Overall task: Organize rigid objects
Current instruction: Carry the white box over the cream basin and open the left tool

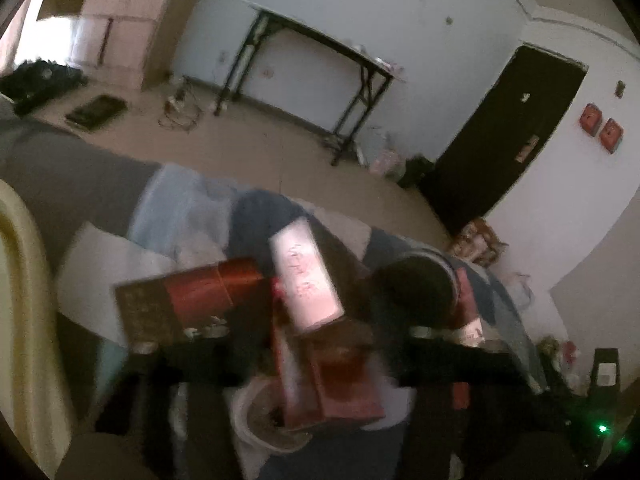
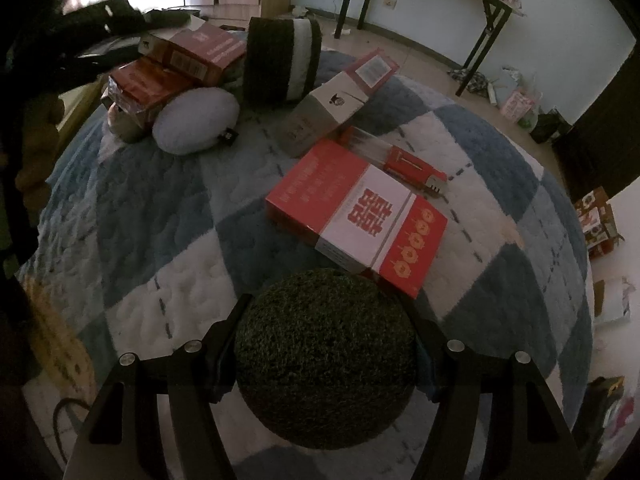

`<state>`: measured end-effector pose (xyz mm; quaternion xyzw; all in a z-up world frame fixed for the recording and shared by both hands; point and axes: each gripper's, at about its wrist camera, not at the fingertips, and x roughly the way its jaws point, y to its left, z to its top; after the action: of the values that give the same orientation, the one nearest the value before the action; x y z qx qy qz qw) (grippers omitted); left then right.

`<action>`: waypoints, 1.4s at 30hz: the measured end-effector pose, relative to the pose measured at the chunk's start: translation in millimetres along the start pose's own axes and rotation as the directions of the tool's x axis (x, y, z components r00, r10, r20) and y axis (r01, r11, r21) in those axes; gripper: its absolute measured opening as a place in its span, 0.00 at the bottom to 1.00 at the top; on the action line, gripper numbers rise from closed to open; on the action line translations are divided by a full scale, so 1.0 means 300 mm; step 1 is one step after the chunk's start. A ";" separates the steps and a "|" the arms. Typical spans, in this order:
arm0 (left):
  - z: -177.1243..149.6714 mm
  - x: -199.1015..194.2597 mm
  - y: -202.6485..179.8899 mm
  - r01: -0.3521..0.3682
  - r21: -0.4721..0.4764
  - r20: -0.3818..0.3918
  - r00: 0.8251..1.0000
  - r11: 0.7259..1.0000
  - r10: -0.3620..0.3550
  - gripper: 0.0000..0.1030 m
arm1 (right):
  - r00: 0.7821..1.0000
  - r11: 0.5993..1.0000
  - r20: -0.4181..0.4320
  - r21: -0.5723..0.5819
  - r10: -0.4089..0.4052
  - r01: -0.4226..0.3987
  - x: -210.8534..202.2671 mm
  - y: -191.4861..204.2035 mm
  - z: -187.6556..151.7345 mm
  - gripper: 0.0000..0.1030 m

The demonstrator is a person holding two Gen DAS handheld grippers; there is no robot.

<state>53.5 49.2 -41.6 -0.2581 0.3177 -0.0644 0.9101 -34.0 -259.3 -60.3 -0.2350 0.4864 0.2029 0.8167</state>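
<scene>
While the right gripper sits clamped on a green ball, the red box lies just ahead on the quilt: stiff, light, likely best gripped across its narrow sides.

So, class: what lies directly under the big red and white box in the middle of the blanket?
The red and white box rests on the blue and white checked blanket. Its far corner overlaps a red lighter. Anything else beneath is covered.

matte black right tongs, silver screw heads (four visible), angular ribbed arms
</scene>
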 end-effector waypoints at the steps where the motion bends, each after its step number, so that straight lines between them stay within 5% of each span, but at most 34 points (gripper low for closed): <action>1: -0.001 -0.010 -0.003 0.007 0.003 0.016 1.000 1.000 -0.007 0.36 | 1.000 1.000 0.000 -0.001 0.000 0.000 0.000 0.000 0.000 0.66; 8: 0.012 -0.127 -0.048 -0.004 0.106 0.125 0.992 0.994 -0.009 0.24 | 1.000 1.000 0.023 -0.011 -0.009 0.009 -0.035 -0.005 -0.006 0.66; 15: 0.065 -0.313 -0.063 -0.151 0.203 0.253 0.963 0.968 0.097 0.23 | 0.992 1.000 0.123 0.014 -0.015 0.013 -0.154 -0.015 -0.008 0.66; 21: 0.125 -0.589 0.028 -0.404 0.186 0.387 0.868 0.896 0.312 0.23 | 0.938 0.997 0.338 -0.024 0.079 -0.076 -0.354 0.089 0.029 0.66; 24: 0.134 -0.698 0.126 -0.451 0.130 0.406 0.837 0.883 0.368 0.23 | 0.877 0.975 0.436 -0.173 0.203 -0.140 -0.411 0.282 0.132 0.66; 27: 0.132 -0.716 0.260 -0.504 0.057 0.367 0.813 0.862 0.452 0.23 | 0.859 0.924 0.407 -0.341 0.311 -0.173 -0.372 0.486 0.251 0.66; 30: 0.119 -0.651 0.423 -0.513 -0.006 0.237 0.833 0.858 0.500 0.23 | 0.858 0.843 0.301 -0.480 0.417 -0.242 -0.295 0.719 0.363 0.65; 33: 0.092 -0.583 0.542 -0.533 -0.062 0.134 0.833 0.844 0.536 0.23 | 0.875 0.784 0.213 -0.568 0.435 -0.251 -0.202 0.923 0.418 0.65; 37: 0.061 -0.564 0.623 -0.492 -0.160 0.108 0.853 0.856 0.510 0.23 | 0.889 0.742 0.140 -0.614 0.436 -0.267 -0.101 1.079 0.444 0.65; 42: 0.051 -0.569 0.660 -0.441 -0.238 0.123 0.870 0.865 0.477 0.23 | 0.891 0.740 0.125 -0.614 0.436 -0.276 -0.058 1.158 0.467 0.64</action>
<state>-81.2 273.6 -39.6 -0.2706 0.2924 0.2108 0.8927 -138.3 100.9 -51.3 -0.3456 0.3252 0.5238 0.7074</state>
